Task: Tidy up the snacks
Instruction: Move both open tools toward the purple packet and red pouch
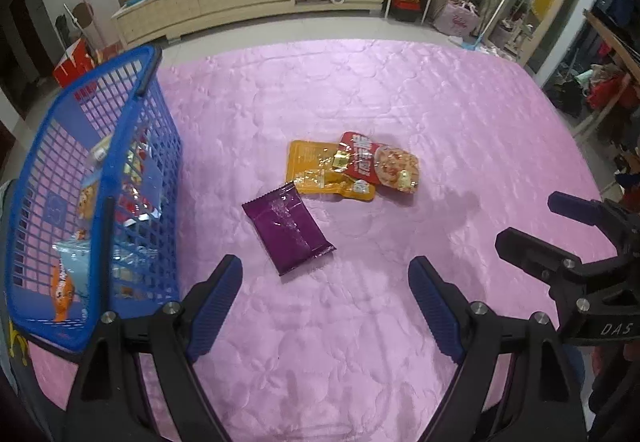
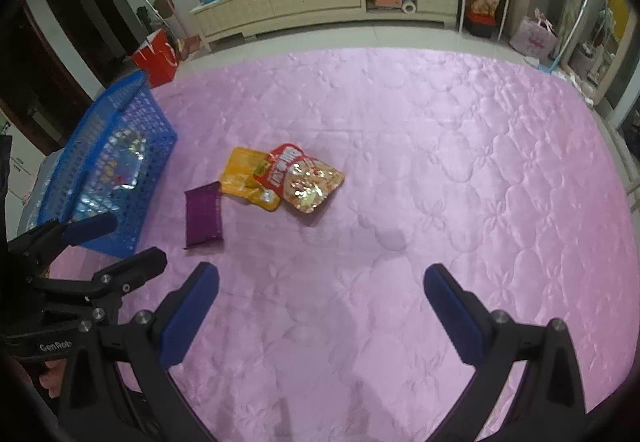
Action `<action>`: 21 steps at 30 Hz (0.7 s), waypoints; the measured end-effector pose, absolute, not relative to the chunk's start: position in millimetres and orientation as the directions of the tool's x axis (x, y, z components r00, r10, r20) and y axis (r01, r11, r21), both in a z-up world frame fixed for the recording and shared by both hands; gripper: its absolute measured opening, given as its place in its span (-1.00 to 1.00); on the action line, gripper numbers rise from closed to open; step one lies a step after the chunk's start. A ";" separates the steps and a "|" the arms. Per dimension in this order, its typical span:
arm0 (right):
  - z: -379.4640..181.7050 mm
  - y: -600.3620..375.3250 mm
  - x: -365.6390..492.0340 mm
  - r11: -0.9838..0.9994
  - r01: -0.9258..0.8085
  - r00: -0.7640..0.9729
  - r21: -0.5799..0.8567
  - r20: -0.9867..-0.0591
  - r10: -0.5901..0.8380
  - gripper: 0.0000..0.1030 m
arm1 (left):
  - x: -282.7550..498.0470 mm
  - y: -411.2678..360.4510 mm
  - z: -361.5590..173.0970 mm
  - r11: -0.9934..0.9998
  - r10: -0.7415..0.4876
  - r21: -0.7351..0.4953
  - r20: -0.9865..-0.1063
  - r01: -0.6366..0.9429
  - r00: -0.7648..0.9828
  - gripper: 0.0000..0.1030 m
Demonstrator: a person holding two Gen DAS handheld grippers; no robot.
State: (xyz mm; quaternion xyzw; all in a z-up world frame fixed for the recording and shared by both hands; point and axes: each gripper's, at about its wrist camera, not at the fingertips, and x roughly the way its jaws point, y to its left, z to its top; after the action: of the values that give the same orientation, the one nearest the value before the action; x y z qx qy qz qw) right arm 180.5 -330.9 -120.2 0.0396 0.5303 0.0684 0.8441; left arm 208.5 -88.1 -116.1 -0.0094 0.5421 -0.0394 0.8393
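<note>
Three snack packets lie loose near the middle of the pink quilted bed cover point(image 1: 400, 102), while the blue basket point(image 1: 156, 146) stands at its left edge already holding several packets, so the basket is evidently where the snacks are being gathered. The purple packet point(image 1: 286, 232) lies flat and alone, nearest the basket and nearest the left gripper point(image 1: 325, 300), which makes it the easy first pick. Just beyond it, the yellow packet point(image 1: 320, 174) lies partly under the red packet point(image 1: 380, 164), so the red one probably has to come off before the yellow can be taken cleanly. The left gripper hangs above the cover with its jaws spread wide and nothing between them, aimed toward the purple packet. The right gripper point(image 2: 320, 306) is likewise released and empty, hovering beside the left one, well apart from every packet. What exactly fills the basket is hard to read through its lattice; it looks like foil and printed bags.
</note>
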 end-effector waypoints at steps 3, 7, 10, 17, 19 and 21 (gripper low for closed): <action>-131.7 -330.6 190.0 0.990 -0.076 0.413 0.121 -0.900 0.142 1.00 | 217.5 -87.7 -125.1 0.998 -0.068 -0.056 -0.917 0.042 0.394 0.62; -143.1 -331.8 201.5 0.989 -0.082 0.394 0.124 -0.908 0.146 1.00 | 228.6 -87.8 -137.3 0.998 -0.057 -0.047 -0.923 0.035 0.382 0.62; -152.7 -330.9 212.6 0.990 -0.094 0.379 0.107 -0.915 0.135 1.00 | 238.3 -83.7 -149.0 0.998 -0.058 -0.063 -0.930 -0.002 0.363 0.62; -163.7 -335.9 229.9 0.991 -0.079 0.376 0.105 -0.918 0.127 1.00 | 259.3 -65.8 -174.7 0.994 -0.012 -0.050 -0.938 -0.101 0.346 0.62; -166.1 -335.5 231.0 0.989 -0.074 0.372 0.128 -0.917 0.146 1.00 | 262.3 -60.4 -180.1 0.990 -0.013 -0.058 -0.942 -0.126 0.336 0.62; -168.3 -335.0 230.6 0.988 -0.073 0.371 0.136 -0.916 0.153 1.00 | 264.4 -57.4 -185.5 0.990 -0.017 -0.061 -0.945 -0.127 0.325 0.62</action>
State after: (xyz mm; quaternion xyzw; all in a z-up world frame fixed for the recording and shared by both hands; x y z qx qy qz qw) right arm 230.6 -335.0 -168.3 0.0362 0.5565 0.0684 0.8272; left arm 264.4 -57.4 -185.5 -0.0621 0.5798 0.0342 0.8117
